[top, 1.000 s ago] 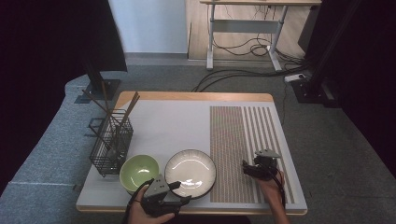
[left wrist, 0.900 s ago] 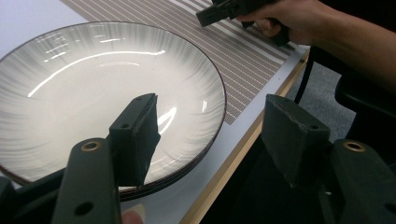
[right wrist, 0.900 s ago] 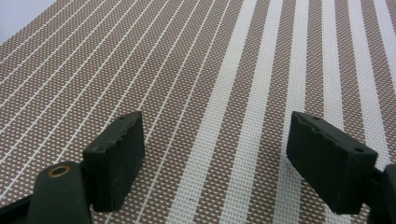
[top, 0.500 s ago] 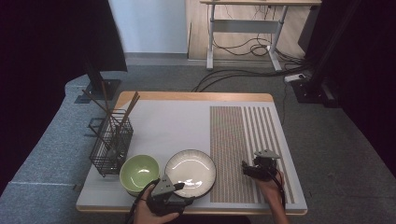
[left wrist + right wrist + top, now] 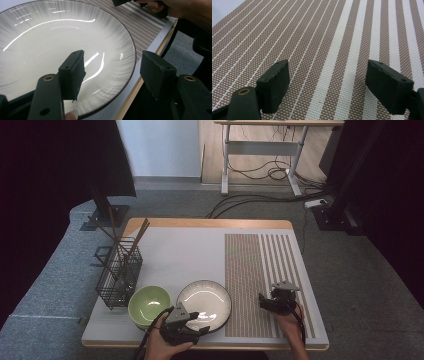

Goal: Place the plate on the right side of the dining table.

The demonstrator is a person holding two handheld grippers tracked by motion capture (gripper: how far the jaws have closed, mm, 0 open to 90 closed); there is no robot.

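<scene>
The left gripper (image 5: pixel 192 326) sits low at the near rim of the plate (image 5: pixel 204 305). Its jaws are wide open w/ nothing in them. In the left gripper view one jaw hangs over the plate's inside and the other is out past the rim, so I think it's lined up to pinch that edge and lift the plate. No squeeze yet.

The plate is white w/ a thin dark rim and lies flat near the front edge of the table (image 5: pixel 180 250), just left of the striped mat (image 5: pixel 260 270). The green bowl (image 5: pixel 149 305) is right beside it, maybe touching, can't tell.

The right gripper (image 5: pixel 270 302) rests over the mat, well apart from the plate. Its jaws are wide open too, holding nothing. Prob. just waiting there out of the way.

A wire basket (image 5: pixel 119 275) w/ chopsticks (image 5: pixel 131 245) stands at the left side. The table top is pale grey w/ a wood edge. The floor (image 5: pixel 350 270) is grey carpet, w/ a desk frame (image 5: pixel 260 155) and loose cables (image 5: pixel 250 200) at the back, and dark curtains at both sides.
</scene>
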